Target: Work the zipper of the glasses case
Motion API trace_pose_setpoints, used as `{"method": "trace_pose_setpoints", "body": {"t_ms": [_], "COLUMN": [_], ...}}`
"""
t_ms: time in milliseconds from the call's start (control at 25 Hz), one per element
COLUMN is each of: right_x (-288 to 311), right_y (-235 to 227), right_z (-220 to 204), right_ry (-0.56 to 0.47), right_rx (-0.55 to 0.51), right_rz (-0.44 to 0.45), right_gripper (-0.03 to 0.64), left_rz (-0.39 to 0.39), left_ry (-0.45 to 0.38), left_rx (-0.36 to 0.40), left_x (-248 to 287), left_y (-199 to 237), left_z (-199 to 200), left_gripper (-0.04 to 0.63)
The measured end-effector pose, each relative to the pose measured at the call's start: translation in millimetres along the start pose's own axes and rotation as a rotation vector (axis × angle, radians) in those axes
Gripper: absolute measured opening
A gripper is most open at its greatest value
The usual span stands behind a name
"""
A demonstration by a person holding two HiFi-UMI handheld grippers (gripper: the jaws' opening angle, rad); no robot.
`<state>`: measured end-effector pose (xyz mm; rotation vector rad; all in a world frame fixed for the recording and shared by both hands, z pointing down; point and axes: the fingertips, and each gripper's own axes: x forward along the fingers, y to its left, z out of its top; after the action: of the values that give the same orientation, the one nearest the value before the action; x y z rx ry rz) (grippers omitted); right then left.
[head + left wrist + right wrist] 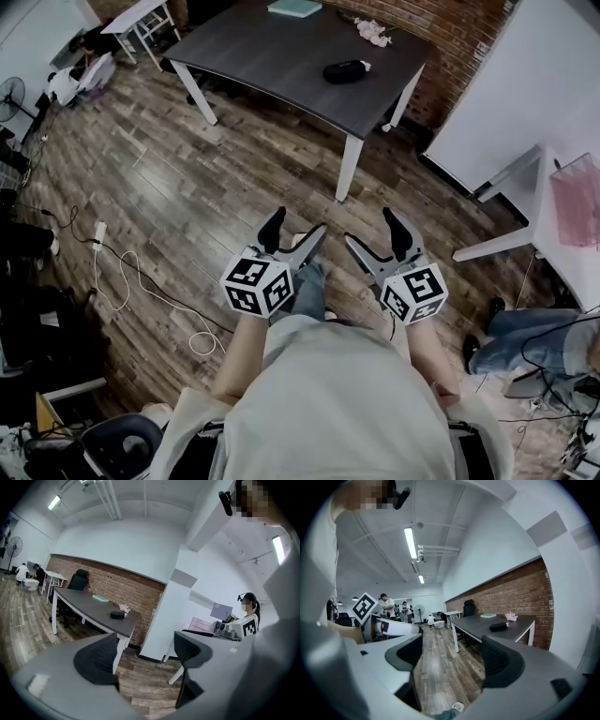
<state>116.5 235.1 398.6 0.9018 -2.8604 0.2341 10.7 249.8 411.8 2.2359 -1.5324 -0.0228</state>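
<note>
The black glasses case (345,70) lies far off on the dark table (272,56), near its right end; it also shows as a small dark shape in the left gripper view (117,614) and in the right gripper view (498,626). I stand well back from the table and hold both grippers side by side at waist height over the wooden floor. My left gripper (296,230) (143,649) is open with nothing between its jaws. My right gripper (370,230) (454,656) is open too and holds nothing. Both point towards the table.
A teal book (294,7) and a pink object (373,31) lie on the table. A white board (511,94) and a white desk (562,225) stand at the right, and a seated person (525,337) is nearby. Cables (122,281) trail on the floor at the left.
</note>
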Motion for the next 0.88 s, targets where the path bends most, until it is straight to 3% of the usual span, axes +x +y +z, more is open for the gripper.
{"method": "trace_pose_setpoints", "body": {"t_ms": [280,880], "right_x": [65,244], "right_y": [-55,-166], "right_z": [8,80], "right_ry": [0.015,-0.024], "right_rx": [0.026,0.027], "right_rz": [-0.021,-0.095], "right_gripper": [0.382,0.380], "left_rz": [-0.028,-0.112], "left_ry": [0.028,0.078], "left_rx": [-0.003,0.053], "left_x": [71,224], "left_y": [53,184], "left_z": [24,131], "left_gripper": [0.371,0.371]}}
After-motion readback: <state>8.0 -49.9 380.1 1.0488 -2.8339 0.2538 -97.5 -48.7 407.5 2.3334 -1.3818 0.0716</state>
